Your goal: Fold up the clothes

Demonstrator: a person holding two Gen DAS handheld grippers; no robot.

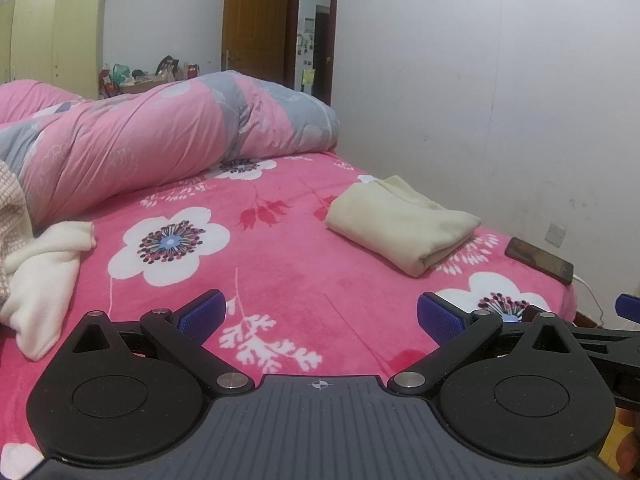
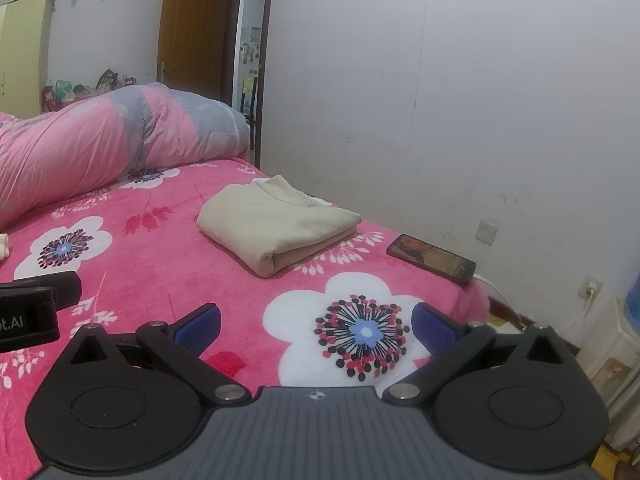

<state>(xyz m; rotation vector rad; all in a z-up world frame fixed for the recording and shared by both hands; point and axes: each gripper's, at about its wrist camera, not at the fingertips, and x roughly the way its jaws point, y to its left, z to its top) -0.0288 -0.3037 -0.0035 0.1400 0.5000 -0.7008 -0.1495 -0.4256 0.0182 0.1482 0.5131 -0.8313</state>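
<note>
Bedroom, both wrist views. My left gripper (image 1: 322, 314) and right gripper (image 2: 316, 320) hover low over the pink flowered blanket (image 1: 280, 264), each with its blue pads spread wide apart and nothing between them.

One garment, a cream-yellow cloth (image 2: 276, 222), lies already folded into a neat block near the wall side of the bed, just beside a phone (image 2: 432, 258) at the edge. The work still to do sits at my far left: a crumpled white garment (image 1: 44, 272), one cuff pointing toward the middle of the bed, lying against a checked cloth (image 1: 10, 208) and near the rolled pink-and-grey quilt (image 1: 160, 136).

I judge the white piece soft, light and limp, likely fleecy. It should sag wherever unsupported, so I would pinch a cuff or hem edge, not the bunched middle.
</note>
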